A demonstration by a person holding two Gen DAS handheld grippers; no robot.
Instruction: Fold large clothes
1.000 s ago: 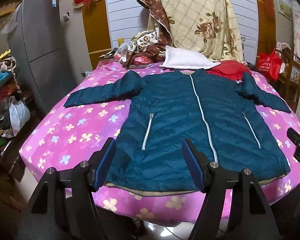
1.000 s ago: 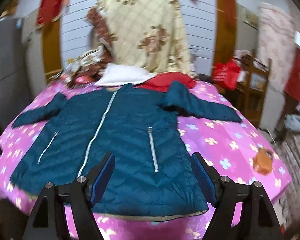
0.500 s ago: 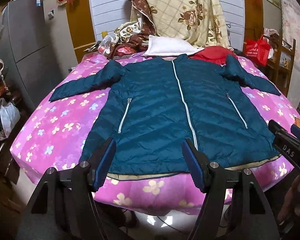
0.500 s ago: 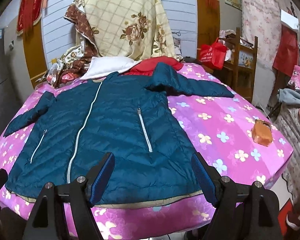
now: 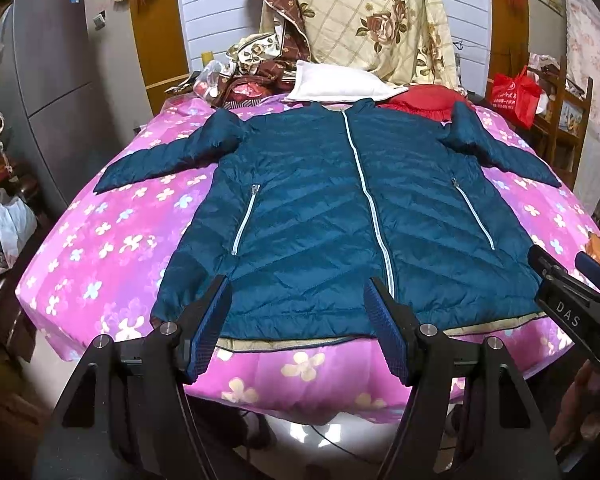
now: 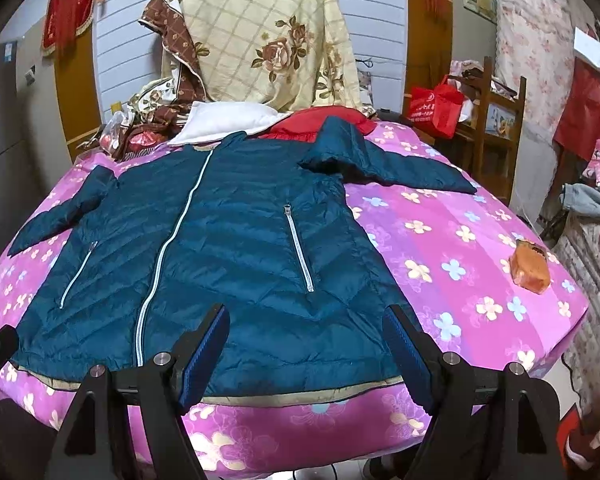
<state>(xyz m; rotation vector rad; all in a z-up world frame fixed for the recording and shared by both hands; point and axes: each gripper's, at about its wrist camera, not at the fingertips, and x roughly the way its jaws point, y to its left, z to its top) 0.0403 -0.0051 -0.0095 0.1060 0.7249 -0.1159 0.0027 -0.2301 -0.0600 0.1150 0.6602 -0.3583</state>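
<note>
A dark teal puffer jacket [image 5: 340, 216] lies face up and zipped on a pink flowered bedspread [image 5: 112, 240], spread flat with both sleeves thrown out to the sides and nothing folded yet. Its long axis runs straight away from the person: the collar lies at the far end by a white pillow [image 5: 332, 86], and the hem [image 5: 292, 343] lies along the near edge of the bed, just ahead of both tools. The left gripper [image 5: 298, 328] hangs over the hem on the left half of the coat, its jaws apart with nothing between them, the central zip passing just inside its right finger. The right gripper [image 6: 306, 344] sits over the hem on the other half, beyond the right pocket zip [image 6: 299, 254], jaws also wide and empty; its tip shows at the edge of the left camera's view. Neither tool touches the fabric as far as can be seen. Each hand looks about equally near its own side of the hem, so a two-handed start seems likely, and each sleeve [image 6: 388, 164] lies farther off on its own hand's side
</note>
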